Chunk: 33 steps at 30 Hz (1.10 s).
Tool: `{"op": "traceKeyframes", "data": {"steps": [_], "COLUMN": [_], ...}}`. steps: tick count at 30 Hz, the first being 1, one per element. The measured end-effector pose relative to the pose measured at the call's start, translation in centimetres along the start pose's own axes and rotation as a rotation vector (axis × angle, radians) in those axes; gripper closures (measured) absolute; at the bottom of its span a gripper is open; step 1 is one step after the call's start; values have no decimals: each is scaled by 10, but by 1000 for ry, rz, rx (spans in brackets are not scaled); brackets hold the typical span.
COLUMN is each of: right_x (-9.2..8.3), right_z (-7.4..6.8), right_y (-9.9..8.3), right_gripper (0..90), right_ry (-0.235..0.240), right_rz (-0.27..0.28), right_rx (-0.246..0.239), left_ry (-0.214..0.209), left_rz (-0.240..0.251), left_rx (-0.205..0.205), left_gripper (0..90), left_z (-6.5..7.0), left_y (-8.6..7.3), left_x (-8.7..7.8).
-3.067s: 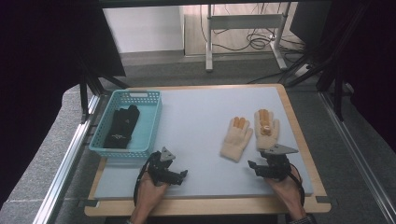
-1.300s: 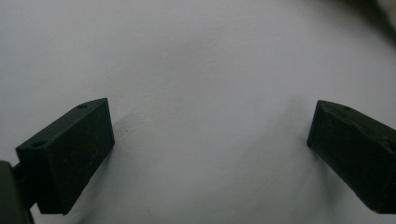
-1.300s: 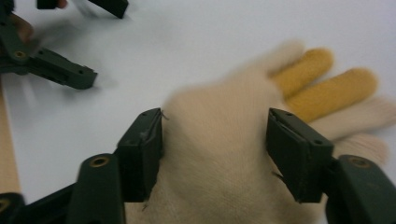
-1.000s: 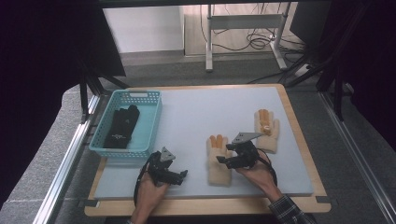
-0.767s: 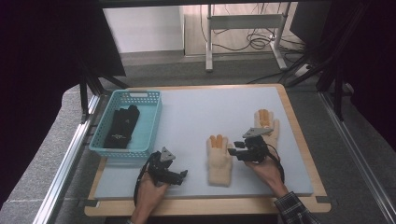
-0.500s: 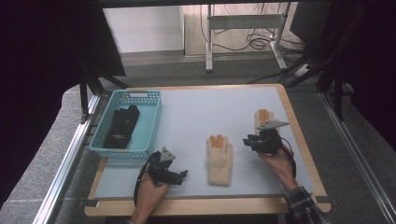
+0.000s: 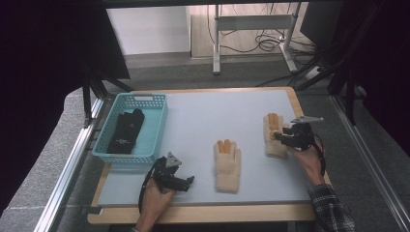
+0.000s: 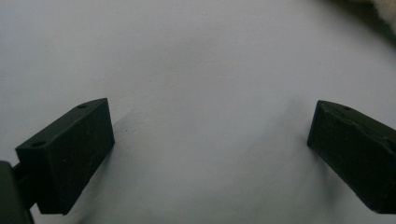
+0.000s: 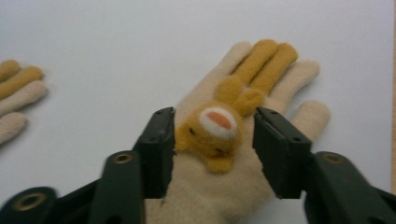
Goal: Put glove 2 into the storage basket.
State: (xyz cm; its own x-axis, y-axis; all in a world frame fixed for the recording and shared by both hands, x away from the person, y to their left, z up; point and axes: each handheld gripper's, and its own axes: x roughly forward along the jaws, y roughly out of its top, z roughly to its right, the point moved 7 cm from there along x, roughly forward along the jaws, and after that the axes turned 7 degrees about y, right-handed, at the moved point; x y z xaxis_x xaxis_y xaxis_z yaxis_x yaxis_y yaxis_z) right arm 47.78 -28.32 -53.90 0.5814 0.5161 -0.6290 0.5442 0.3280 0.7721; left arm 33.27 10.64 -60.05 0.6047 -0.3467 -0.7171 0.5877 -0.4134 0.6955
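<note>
Two cream knitted gloves with orange fingertips lie flat on the white table. One glove [image 7: 227, 163] is near the front middle. The other glove [image 7: 270, 126] [image 9: 280, 79] is at the right, and my right gripper [image 7: 281, 137] [image 9: 212, 122] rests over its palm. Its jaws have just been opening and now stand on either side of the glove's yellow plush animal face [image 9: 217, 128], not squeezing it. My left gripper [image 7: 187, 181] [image 8: 210, 116] sits low at the front left, jaws wide open over bare table with nothing between them.
A teal basket [image 7: 145, 99] at the left holds a pair of black gloves [image 7: 124, 131]. The table has a wooden rim [image 7: 309, 145] just right of the right hand. The first glove's fingers [image 9: 16, 93] show at the left edge of the right gripper view.
My right gripper left the middle glove lying near the front and moved right to the other glove, where it now straddles the plush face. The left gripper has stayed still.
</note>
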Motion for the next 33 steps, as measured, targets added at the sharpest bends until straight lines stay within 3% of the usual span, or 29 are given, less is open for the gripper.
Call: {"op": "traceKeyframes", "data": {"steps": [5,14,22,33], "right_x": [16,33,32,26], "right_z": [6,6,1,-1], "right_y": [-7,-10,-10,-9], "right_gripper": [375,419,568,594], "right_ry": [-3,-4,4,10], "right_rz": [-24,-61,-60,-58], "right_rx": [-28,-96,-68,-21], "left_ry": [0,0,0,0], "left_rz": [0,-1,0,0], "left_rx": [0,2,0,1], "left_gripper": [7,7,7,7], "left_z": [0,0,0,0], "left_y": [0,0,0,0], "left_x": [0,0,0,0]}}
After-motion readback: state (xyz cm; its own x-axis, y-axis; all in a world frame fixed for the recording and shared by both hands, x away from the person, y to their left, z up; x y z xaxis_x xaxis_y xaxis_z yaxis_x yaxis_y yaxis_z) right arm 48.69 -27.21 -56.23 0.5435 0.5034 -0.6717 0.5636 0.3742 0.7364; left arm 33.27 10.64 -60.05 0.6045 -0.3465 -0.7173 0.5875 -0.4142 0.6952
